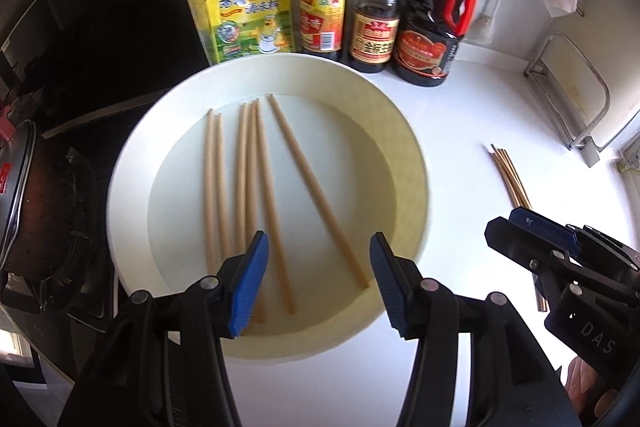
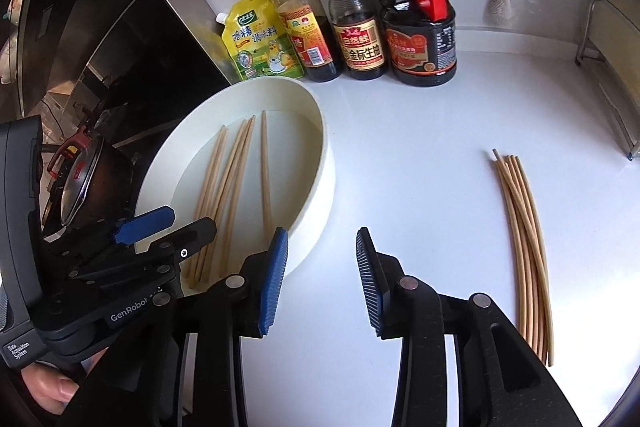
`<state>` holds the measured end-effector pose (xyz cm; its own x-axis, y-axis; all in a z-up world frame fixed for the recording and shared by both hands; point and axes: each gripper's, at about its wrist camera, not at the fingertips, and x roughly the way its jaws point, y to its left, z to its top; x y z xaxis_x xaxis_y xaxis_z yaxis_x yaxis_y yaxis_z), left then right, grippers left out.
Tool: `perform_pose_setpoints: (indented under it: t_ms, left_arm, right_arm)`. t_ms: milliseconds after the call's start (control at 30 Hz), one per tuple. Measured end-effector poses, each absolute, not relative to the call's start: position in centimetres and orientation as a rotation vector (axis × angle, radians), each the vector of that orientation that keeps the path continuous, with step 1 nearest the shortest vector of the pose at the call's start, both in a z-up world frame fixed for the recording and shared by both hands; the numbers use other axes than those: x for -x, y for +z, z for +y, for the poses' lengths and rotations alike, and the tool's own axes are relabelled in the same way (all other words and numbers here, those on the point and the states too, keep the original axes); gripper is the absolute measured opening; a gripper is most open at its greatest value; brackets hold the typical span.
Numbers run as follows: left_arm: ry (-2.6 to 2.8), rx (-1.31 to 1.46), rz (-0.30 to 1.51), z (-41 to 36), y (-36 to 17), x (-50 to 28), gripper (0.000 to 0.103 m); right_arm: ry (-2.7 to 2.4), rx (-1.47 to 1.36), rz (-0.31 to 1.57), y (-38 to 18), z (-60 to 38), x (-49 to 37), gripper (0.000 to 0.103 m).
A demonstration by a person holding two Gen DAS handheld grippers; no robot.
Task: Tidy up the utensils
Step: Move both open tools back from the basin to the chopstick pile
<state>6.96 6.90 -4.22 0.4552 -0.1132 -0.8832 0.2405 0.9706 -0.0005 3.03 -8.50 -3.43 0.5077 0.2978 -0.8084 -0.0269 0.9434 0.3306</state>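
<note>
A white round basin (image 1: 132, 155) (image 2: 326, 163) on the counter holds several loose wooden chopsticks (image 1: 248, 183) (image 2: 230, 179). A neat bundle of chopsticks (image 2: 524, 243) (image 1: 510, 175) lies on the white counter to the right. My left gripper (image 1: 318, 267) is open and empty, hovering over the near part of the basin. My right gripper (image 2: 322, 259) is open and empty above the counter, just right of the basin, left of the bundle. The left gripper shows in the right wrist view (image 2: 160, 227); the right gripper shows in the left wrist view (image 1: 536, 227).
A yellow seasoning pouch (image 1: 248, 11) and three sauce bottles (image 1: 376, 7) stand along the back wall. A stove with a dark pot (image 1: 36, 203) is at the left. A metal rack (image 1: 576, 95) stands at the right.
</note>
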Motion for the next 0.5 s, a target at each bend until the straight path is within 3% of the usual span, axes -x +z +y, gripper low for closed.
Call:
perform_pose_setpoints:
  t_ms: [500]
  left_arm:
    - [-0.32, -0.156, 1.092, -0.3, -4.9, -5.4, 0.058]
  right_arm:
    - [0.097, -0.319, 1.037, -4.5, -15.8, -0.5, 0.036]
